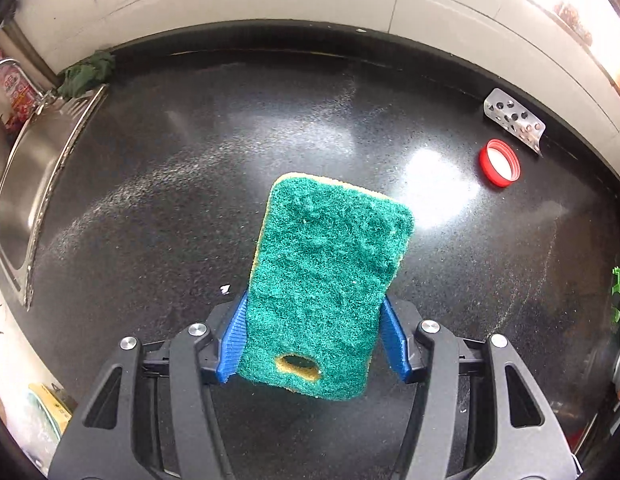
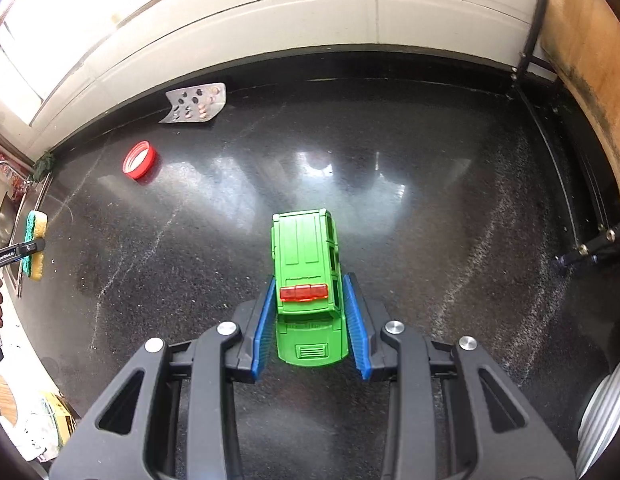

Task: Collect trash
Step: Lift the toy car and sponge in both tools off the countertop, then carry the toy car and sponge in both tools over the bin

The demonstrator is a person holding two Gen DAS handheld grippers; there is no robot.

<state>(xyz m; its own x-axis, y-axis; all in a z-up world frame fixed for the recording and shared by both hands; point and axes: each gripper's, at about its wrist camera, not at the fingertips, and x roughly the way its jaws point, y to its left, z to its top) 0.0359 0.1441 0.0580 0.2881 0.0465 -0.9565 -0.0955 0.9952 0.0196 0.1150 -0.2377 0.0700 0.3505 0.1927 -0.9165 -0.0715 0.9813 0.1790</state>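
Presently, on a black speckled desk (image 1: 190,184) with a glossy, streaked top:

Sponge (image 1: 325,280): rectangular with rounded corners, green fibrous scouring face toward the camera, yellow foam showing along its left edge and through an oval hole near its lower end. Held clear of the desk in the left tool (image 1: 313,332), both blue ribbed pads pressing its long sides. The right wrist view shows it edge-on (image 2: 34,244), by the desk's left edge, next to the sink.

Toy car (image 2: 308,276): bright green plastic, boxy, ribbed roof, red light bar across the roof, grille moulded at the near end. Clamped at its sides between the blue pads of the right tool (image 2: 310,316), over the desk's middle.

Cap (image 1: 499,163): round, red, ridged rim, pale inside facing up. Lies toward the back of the desk, free of both tools.

Blister strip (image 1: 514,119): silver foil, most pockets punched out, one end curled up. Lies at the desk's back edge against the wall, just beyond the cap.

Sink (image 1: 34,184): stainless steel, set at the desk's left edge, with a dark green rag (image 1: 86,74) bunched at its back corner.
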